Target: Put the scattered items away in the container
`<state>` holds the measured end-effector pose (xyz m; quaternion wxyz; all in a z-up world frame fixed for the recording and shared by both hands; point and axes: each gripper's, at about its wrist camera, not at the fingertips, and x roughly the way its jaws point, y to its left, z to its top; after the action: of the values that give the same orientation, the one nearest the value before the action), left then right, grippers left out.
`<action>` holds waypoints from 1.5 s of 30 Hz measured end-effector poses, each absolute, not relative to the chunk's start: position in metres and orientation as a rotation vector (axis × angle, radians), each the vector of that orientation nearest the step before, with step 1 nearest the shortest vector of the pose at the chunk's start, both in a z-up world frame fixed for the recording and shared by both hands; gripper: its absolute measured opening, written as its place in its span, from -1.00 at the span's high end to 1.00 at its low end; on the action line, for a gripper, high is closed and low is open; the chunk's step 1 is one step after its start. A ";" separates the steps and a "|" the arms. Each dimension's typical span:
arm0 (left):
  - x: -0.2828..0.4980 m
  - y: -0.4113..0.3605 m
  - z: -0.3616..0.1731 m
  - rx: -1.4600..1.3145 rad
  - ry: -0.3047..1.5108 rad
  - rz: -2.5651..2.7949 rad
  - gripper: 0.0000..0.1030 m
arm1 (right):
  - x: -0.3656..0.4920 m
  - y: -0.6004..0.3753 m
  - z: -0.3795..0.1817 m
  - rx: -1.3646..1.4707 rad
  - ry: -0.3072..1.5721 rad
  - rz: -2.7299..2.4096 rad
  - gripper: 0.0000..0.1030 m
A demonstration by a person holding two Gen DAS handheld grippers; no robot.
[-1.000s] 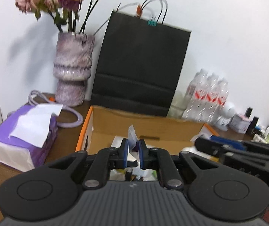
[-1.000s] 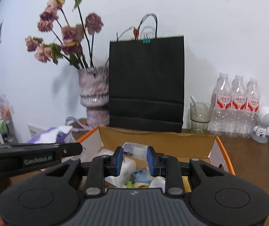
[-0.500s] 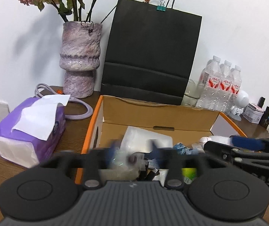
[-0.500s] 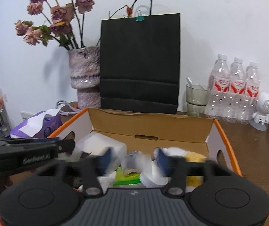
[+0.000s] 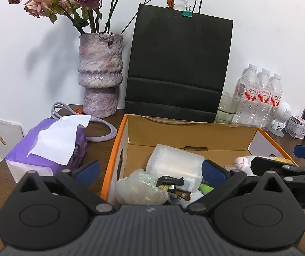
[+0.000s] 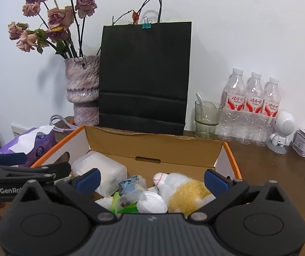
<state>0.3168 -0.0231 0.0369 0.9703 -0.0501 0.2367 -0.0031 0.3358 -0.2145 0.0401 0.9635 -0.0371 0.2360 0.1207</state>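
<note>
Both claws have their jaws still opening, now wide apart, and nothing is between them: the left claw (image 5: 151, 171) and the right claw (image 6: 151, 179) hover tilted down over the cardboard box (image 6: 152, 147). The box stands near the back edge of the tabletop (image 6: 280, 170). Inside lie a clear plastic container (image 5: 173, 164), a plush toy (image 6: 184, 189), a crumpled bag (image 5: 139, 187) and small wrappers.
</note>
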 end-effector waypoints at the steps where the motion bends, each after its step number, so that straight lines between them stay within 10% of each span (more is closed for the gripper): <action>1: 0.316 -0.024 0.038 -0.100 0.475 -0.005 -1.00 | 0.335 -0.215 0.041 -0.073 0.477 0.243 -1.00; 45: 0.130 -0.039 0.061 -0.045 0.415 -0.031 -1.00 | 0.148 -0.241 0.070 -0.055 0.444 0.261 -1.00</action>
<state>0.1297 -0.0388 0.0614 0.9781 -0.0224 0.2062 -0.0154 0.1476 -0.2406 0.0698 0.9666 -0.0274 0.2196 0.1290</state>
